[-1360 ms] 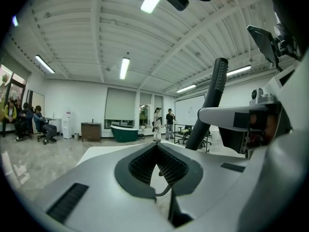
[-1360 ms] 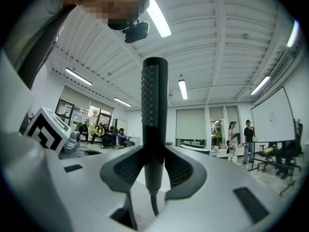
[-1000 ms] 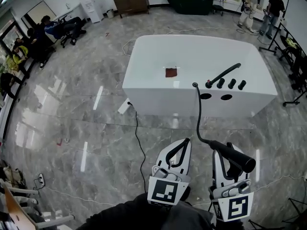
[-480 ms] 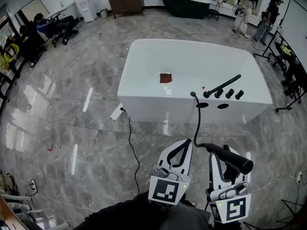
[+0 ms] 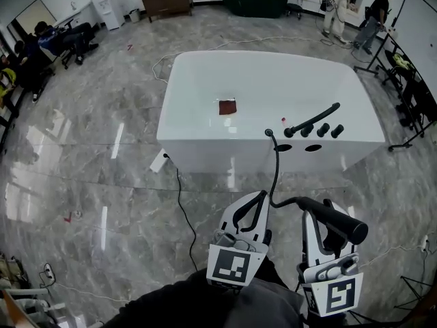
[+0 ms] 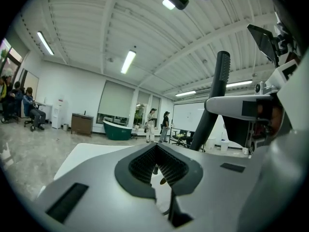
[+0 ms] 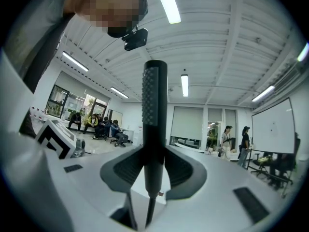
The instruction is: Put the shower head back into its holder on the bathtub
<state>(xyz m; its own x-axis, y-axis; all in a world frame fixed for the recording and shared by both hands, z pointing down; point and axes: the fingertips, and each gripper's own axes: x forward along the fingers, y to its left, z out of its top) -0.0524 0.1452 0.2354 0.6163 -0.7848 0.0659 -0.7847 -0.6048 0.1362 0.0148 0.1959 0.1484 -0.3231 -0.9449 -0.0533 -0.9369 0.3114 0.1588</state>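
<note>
Ahead of you on the grey floor (image 5: 102, 149) stands the white tub (image 5: 205, 87). Its black hose (image 5: 276, 162) runs from the near rim down to the shower head (image 5: 345, 224), well short of the tub. Your right gripper (image 5: 319, 212) pinches the shower head's handle crosswise; your left gripper (image 5: 262, 197) is pressed together, holding nothing.

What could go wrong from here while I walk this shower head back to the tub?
1. The shower head sits crosswise in the right gripper; a tug from its hose might twist it loose.
2. The hose curves close past the left gripper and could snag on it.
3. A cable lies on the floor before the bathtub, a likely trip hazard.
</note>
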